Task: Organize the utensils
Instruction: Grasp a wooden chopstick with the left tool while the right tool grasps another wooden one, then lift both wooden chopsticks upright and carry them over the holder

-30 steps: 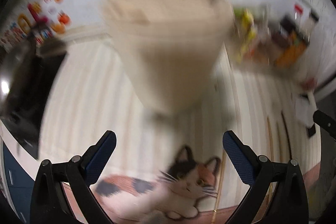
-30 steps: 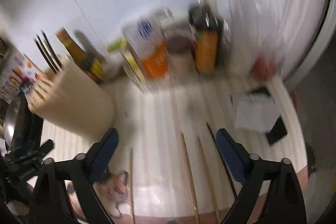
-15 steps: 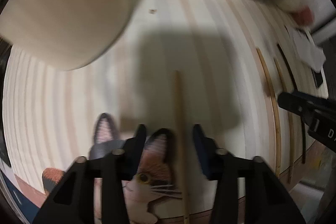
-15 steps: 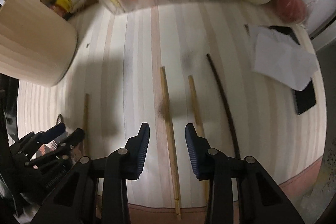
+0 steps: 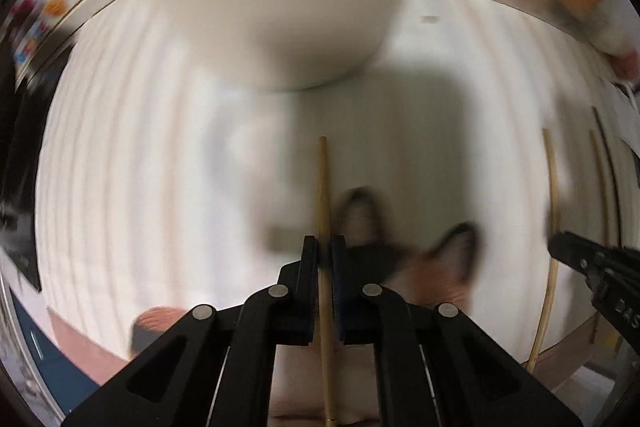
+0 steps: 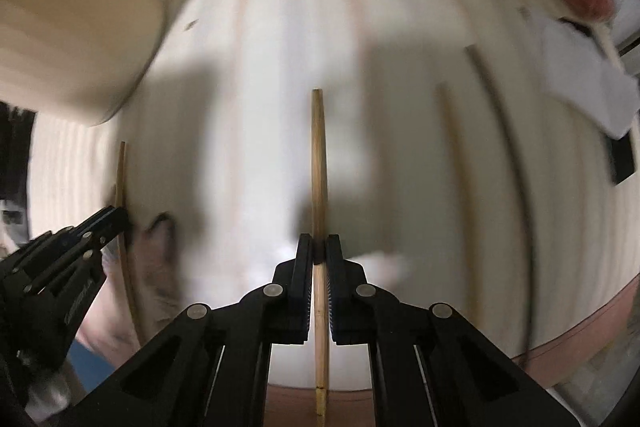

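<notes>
Pale striped mat (image 6: 248, 75), beige utensil holder (image 6: 72, 39) far left. My left gripper (image 5: 324, 247) just closed on the leftmost chopstick (image 5: 323, 187); right gripper (image 6: 318, 245) just closed on the next chopstick (image 6: 318, 163). Lift both level so neither slips, then carry them to the holder.

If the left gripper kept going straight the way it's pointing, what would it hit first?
Probably the striped mat right under it. The left gripper points down, shut on a chopstick lying there; depth is unclear.
</notes>
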`<state>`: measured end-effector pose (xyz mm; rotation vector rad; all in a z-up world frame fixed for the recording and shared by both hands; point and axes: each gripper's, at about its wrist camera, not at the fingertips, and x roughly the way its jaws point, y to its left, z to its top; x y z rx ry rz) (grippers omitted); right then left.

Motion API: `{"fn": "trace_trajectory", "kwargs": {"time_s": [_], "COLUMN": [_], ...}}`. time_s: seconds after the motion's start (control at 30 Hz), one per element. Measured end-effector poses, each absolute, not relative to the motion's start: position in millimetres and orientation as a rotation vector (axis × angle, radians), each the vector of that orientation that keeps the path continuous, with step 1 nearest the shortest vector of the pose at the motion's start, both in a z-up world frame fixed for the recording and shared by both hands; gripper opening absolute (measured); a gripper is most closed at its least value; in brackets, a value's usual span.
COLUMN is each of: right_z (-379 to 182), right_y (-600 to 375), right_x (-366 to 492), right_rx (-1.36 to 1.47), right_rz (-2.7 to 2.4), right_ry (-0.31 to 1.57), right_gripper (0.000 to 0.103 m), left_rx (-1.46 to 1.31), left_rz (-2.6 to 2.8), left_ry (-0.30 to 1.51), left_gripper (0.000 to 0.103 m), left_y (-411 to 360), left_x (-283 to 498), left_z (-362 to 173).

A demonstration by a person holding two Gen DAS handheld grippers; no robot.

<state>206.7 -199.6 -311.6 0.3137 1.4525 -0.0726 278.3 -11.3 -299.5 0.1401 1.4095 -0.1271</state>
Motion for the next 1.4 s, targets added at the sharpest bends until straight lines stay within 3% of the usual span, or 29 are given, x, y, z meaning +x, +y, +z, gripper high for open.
{"fn": "trace_trajectory", "kwargs": {"time_s": [0.57,1.4], "right_z": [-314,-312], "right_y": [-135,-112], "right_x": [209,244], "right_rx": [0.156,0.045], "right_rz": [-0.071,-0.061], "right_ry": [1.546,1.571], "right_gripper": [0.007,0.007], "left_rx": [0.041,0.043], "left_rz": [-0.102,-0.182], "left_ry": [1.412,1.399], "left_gripper": [0.005,0.005], "left_y": [49,26], "left_x": [271,281], "left_z": [-301,-306]}}
